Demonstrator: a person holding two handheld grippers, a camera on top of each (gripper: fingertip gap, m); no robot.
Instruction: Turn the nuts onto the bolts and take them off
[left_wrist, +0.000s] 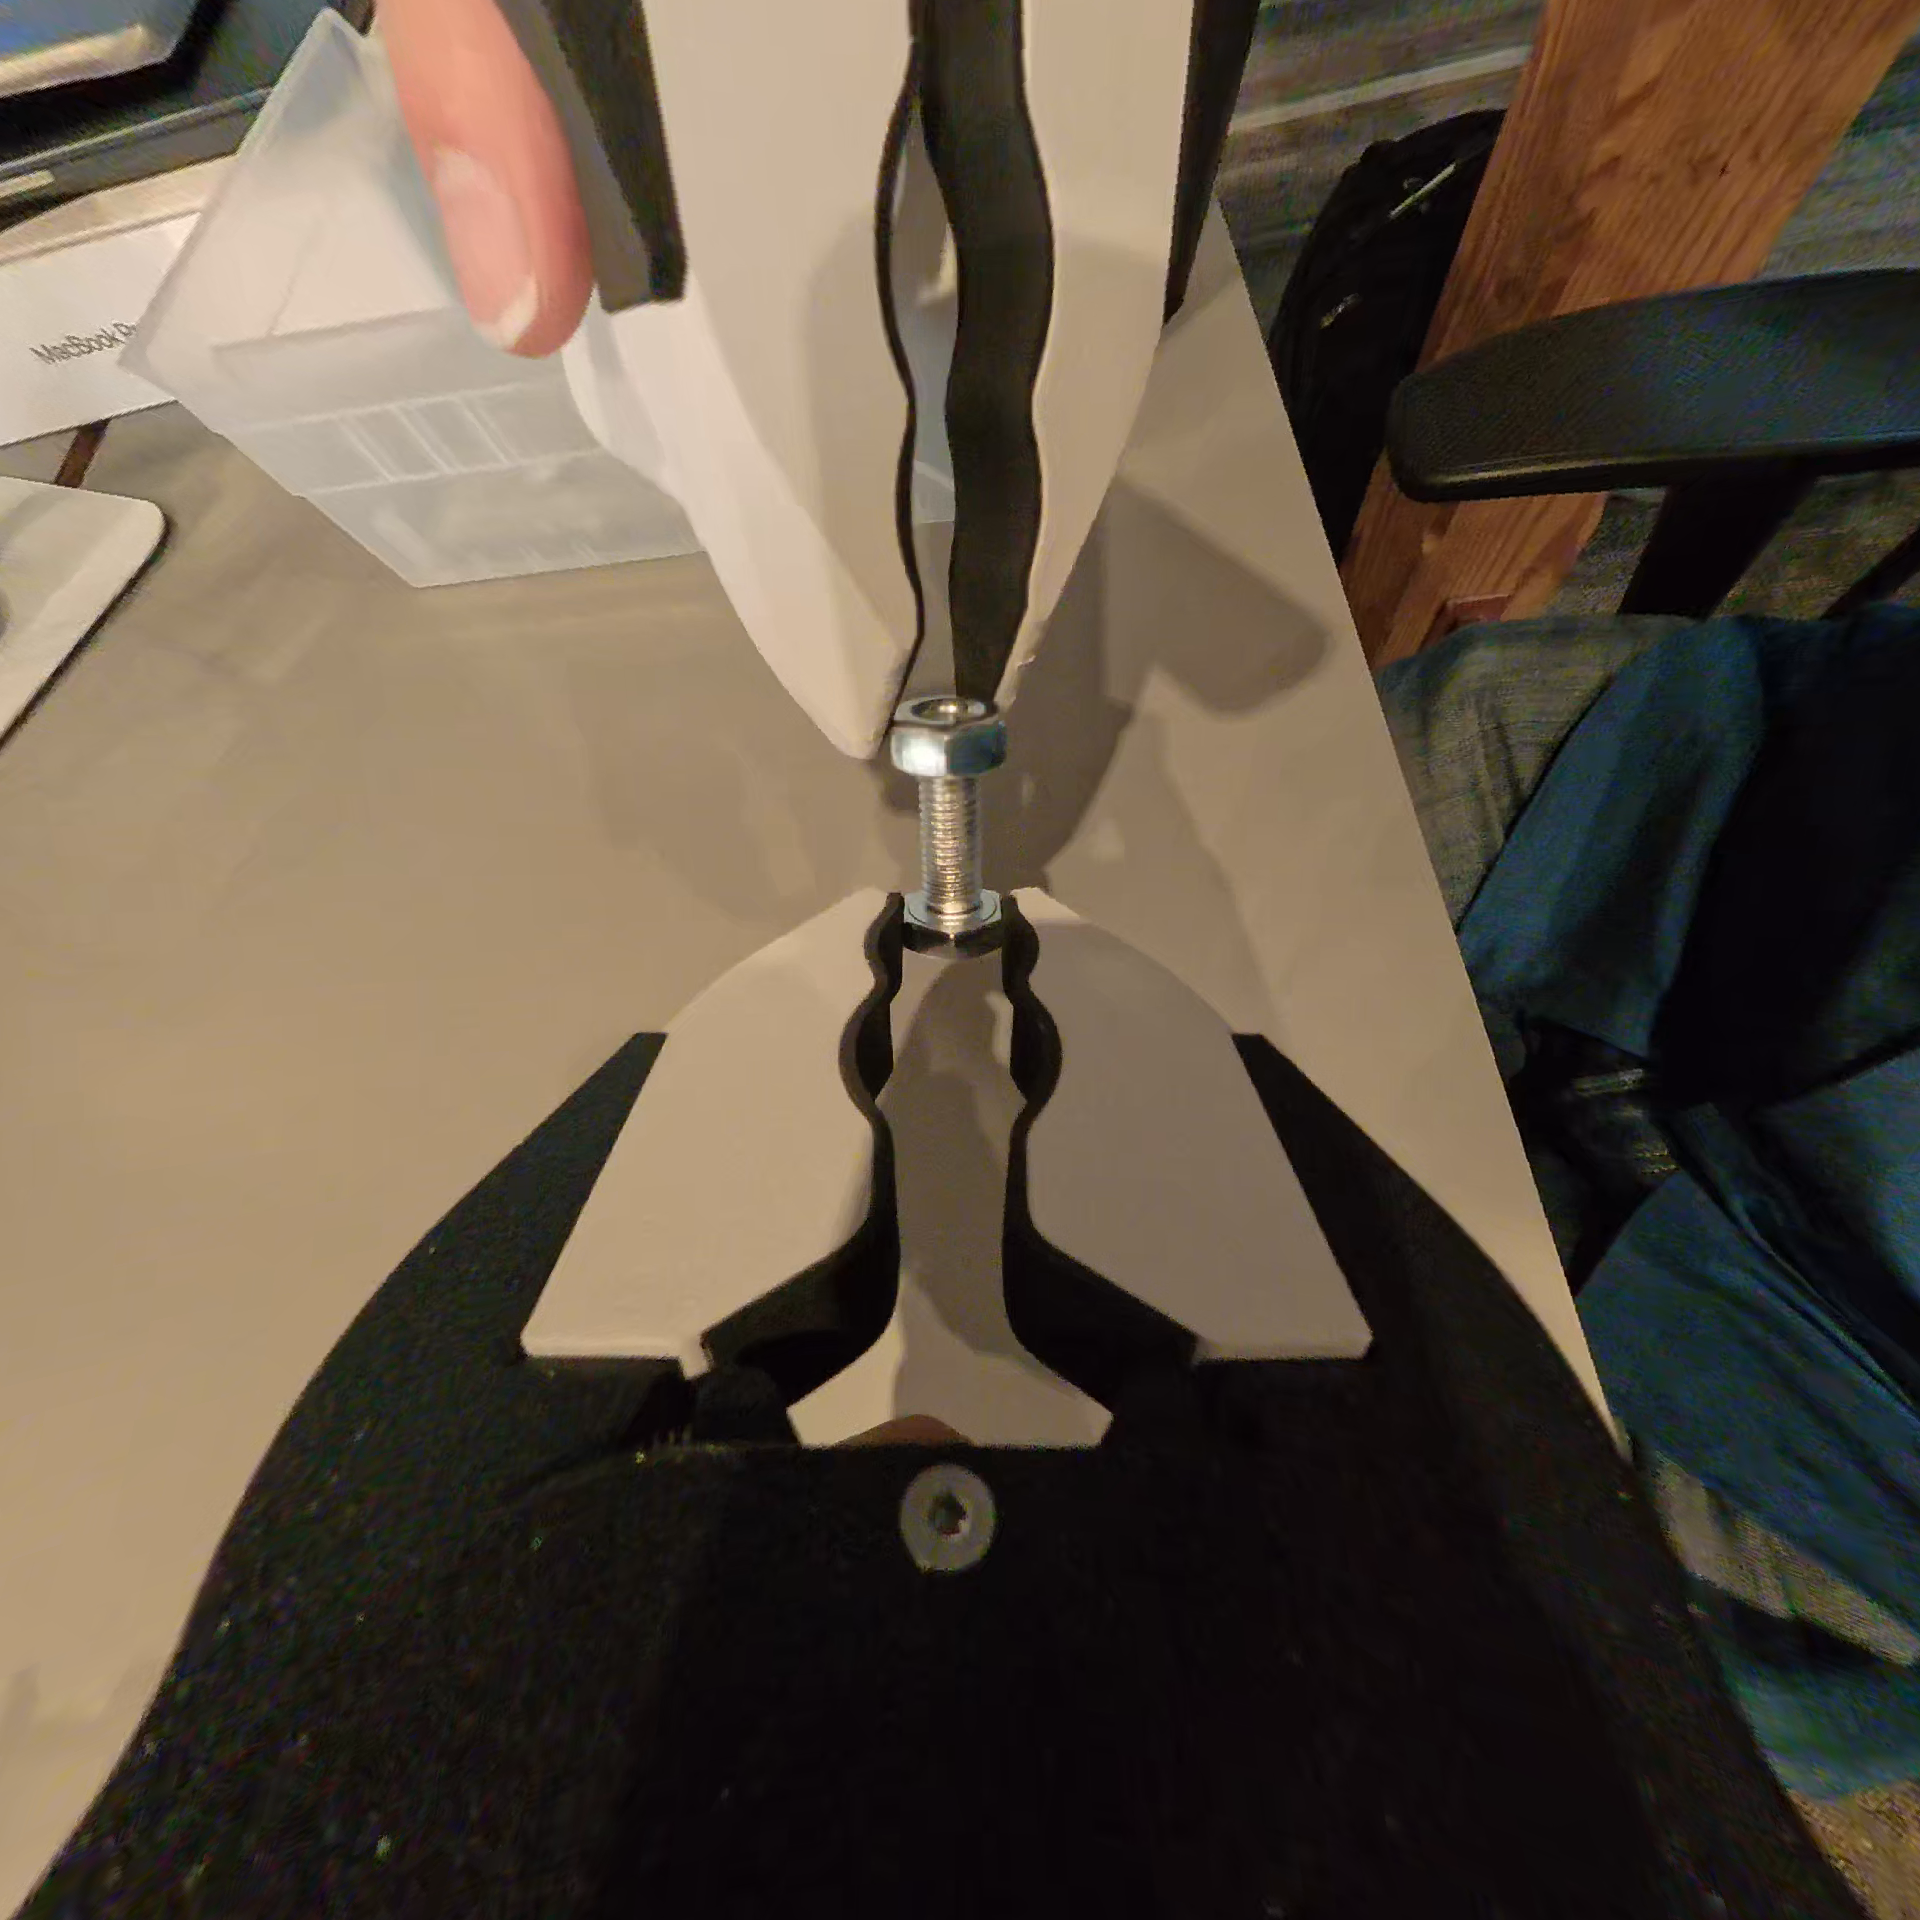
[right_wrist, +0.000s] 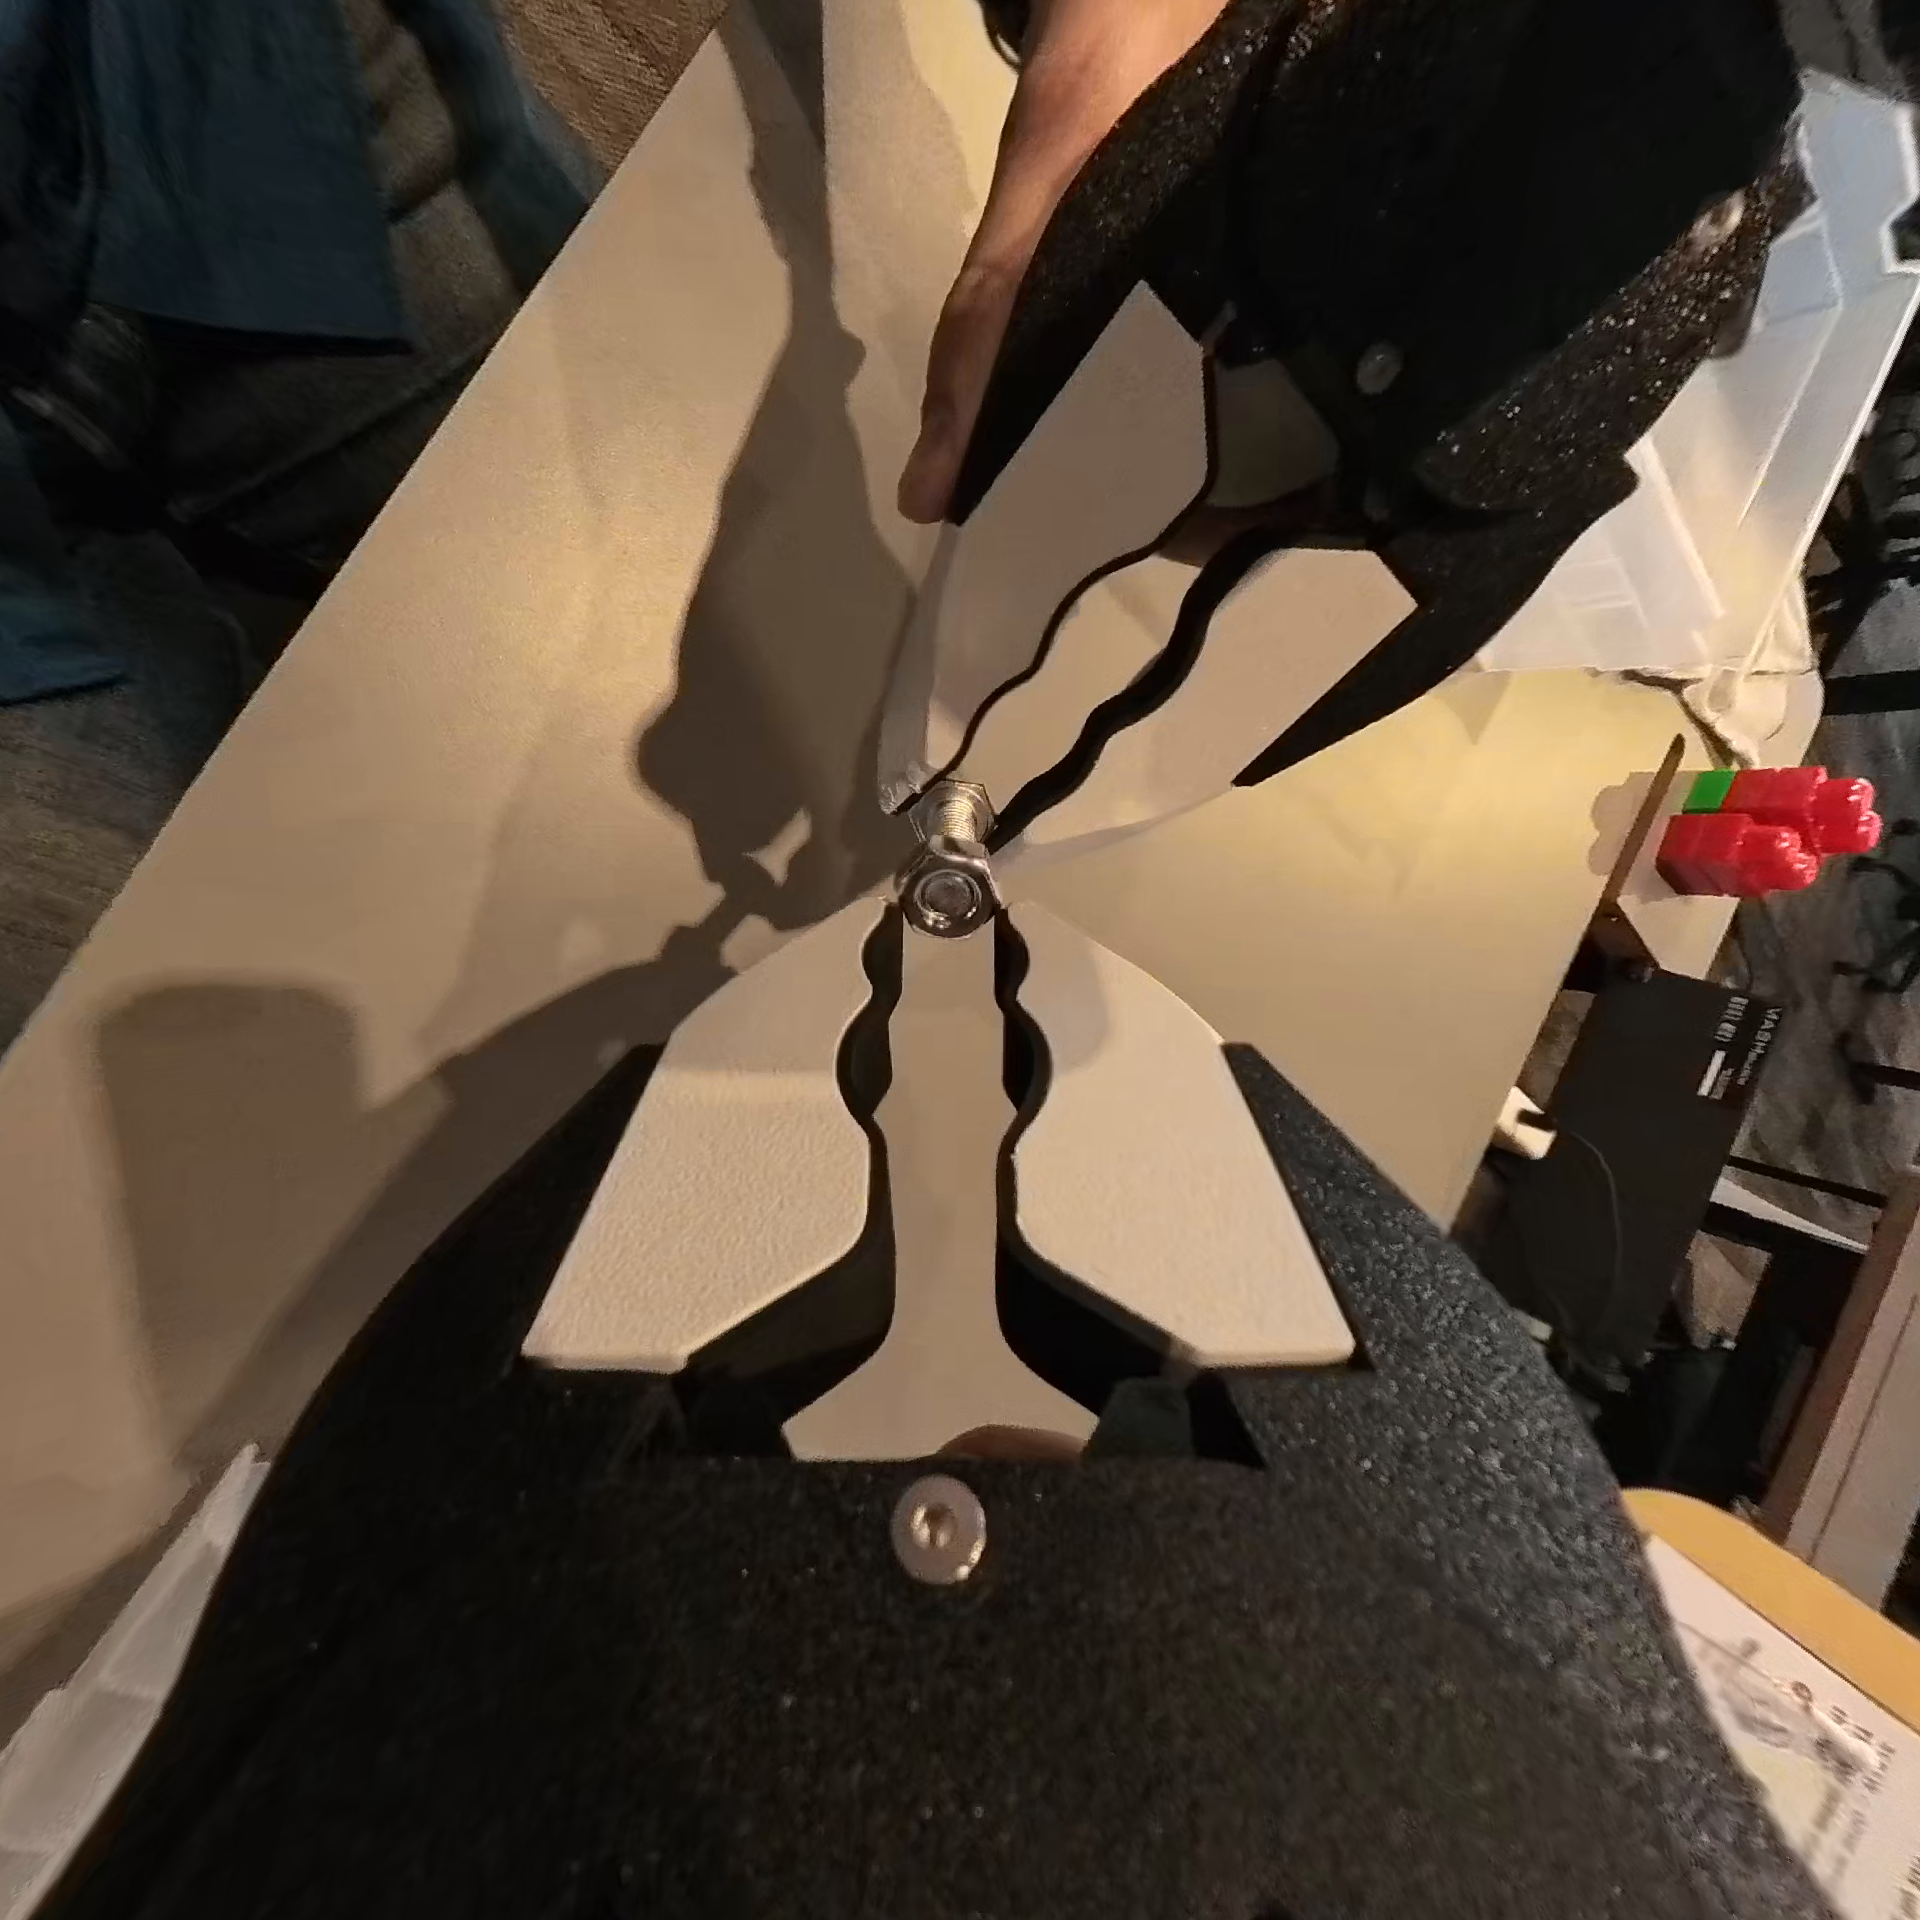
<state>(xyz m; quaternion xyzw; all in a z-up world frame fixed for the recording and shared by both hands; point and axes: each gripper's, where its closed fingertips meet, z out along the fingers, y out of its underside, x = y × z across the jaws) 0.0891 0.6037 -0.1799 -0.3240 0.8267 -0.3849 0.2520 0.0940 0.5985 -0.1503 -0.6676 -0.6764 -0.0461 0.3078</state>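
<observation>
A silver bolt (left_wrist: 948, 847) is held in the air above the beige table (left_wrist: 312, 935), between the two grippers. My left gripper (left_wrist: 951, 927) is shut on the bolt's hex head (left_wrist: 951, 920). My right gripper (left_wrist: 948, 727) comes in from the far side and is shut on a silver nut (left_wrist: 948, 743) at the end of the thread. In the right wrist view, my right gripper (right_wrist: 948, 902) clamps the nut (right_wrist: 948, 896) end-on. My left gripper (right_wrist: 951, 805) holds the bolt head just behind it.
A translucent plastic box (left_wrist: 416, 447) and a white carton (left_wrist: 62, 353) stand at the far left. The table edge runs down the right, with a chair armrest (left_wrist: 1662, 416), a wooden post (left_wrist: 1610, 260) and a person's legs (left_wrist: 1662, 831) beyond. Red bricks (right_wrist: 1766, 831) sit at the table's end. The tips of both grippers are at nearly the same place.
</observation>
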